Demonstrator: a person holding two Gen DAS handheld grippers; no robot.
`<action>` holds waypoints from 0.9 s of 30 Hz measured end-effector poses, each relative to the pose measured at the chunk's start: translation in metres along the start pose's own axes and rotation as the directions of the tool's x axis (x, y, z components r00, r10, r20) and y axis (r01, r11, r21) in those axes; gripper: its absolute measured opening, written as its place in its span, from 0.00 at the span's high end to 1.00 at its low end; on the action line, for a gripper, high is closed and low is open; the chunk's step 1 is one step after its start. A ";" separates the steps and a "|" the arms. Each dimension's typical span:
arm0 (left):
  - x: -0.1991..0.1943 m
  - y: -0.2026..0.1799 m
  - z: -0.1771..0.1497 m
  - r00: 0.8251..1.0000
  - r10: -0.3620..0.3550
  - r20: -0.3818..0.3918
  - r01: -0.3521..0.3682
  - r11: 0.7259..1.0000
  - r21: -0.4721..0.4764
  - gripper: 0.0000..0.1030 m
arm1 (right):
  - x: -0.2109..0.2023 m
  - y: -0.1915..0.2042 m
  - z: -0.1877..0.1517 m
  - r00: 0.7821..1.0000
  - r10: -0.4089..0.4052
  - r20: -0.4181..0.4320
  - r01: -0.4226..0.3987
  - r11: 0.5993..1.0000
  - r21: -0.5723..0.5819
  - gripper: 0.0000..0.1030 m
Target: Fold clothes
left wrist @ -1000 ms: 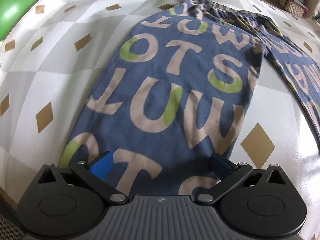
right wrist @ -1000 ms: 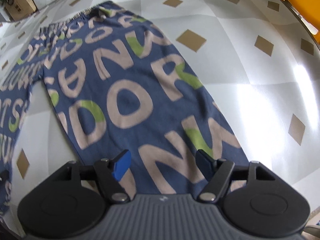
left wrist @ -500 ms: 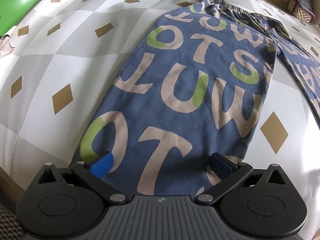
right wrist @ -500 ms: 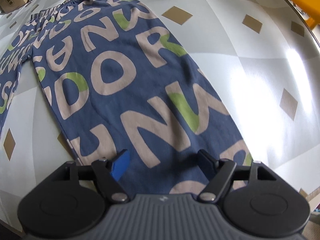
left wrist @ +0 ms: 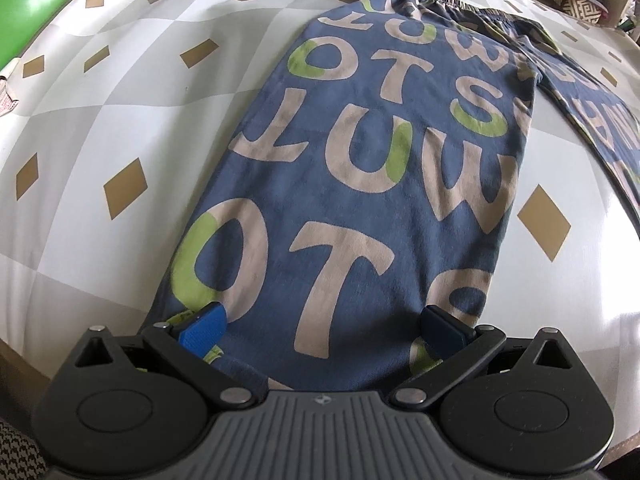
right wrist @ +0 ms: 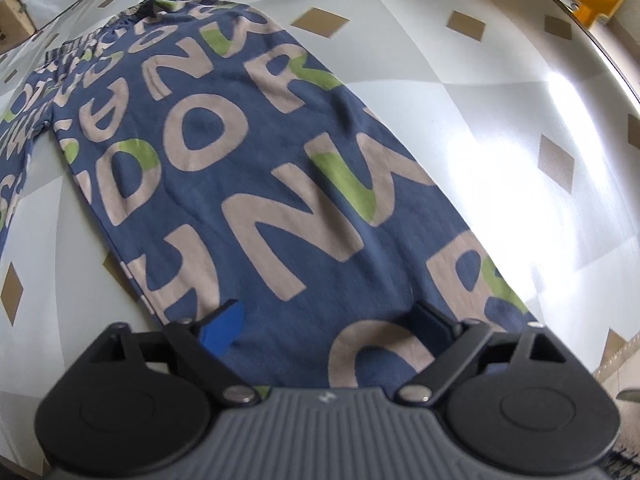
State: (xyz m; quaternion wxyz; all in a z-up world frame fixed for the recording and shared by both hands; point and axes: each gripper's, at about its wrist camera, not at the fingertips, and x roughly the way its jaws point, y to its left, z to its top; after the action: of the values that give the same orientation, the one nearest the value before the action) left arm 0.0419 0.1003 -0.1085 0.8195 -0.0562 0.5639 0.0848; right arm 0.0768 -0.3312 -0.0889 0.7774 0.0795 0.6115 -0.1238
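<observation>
The pants [left wrist: 360, 184] lie flat on my checked table [left wrist: 120, 120], legs spread toward me. My left gripper [left wrist: 320, 326] hangs spread wide over one leg's hem; my right gripper [right wrist: 326, 320], jaws just opened wide, hangs over the other, gripping nothing.

My left camera looks steeply down along its tongs [left wrist: 320, 326], close over one leg of the trousers [left wrist: 360, 184]. My right camera does likewise over the other leg. Both views share the waistband end and the desk [right wrist: 460, 128].
</observation>
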 end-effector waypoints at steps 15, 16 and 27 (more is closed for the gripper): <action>-0.004 0.000 -0.006 0.999 0.013 -0.029 -0.013 1.000 -0.001 0.00 | -0.006 -0.009 0.005 0.999 0.031 -0.037 -0.032 0.999 -0.028 0.08; -0.005 -0.001 -0.008 0.999 0.022 -0.031 -0.022 1.000 0.005 0.00 | -0.010 -0.009 0.003 0.999 0.037 -0.039 -0.038 0.999 -0.038 0.08; -0.017 -0.005 -0.025 0.998 0.032 -0.061 -0.031 0.999 0.017 0.00 | -0.018 -0.009 -0.023 0.995 0.035 -0.098 -0.040 0.998 -0.055 0.08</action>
State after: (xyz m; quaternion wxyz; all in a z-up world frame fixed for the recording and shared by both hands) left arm 0.0143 0.0893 -0.1016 0.8009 -0.0433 0.5902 0.0912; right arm 0.0490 -0.3323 -0.0766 0.7511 0.0746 0.6501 -0.0877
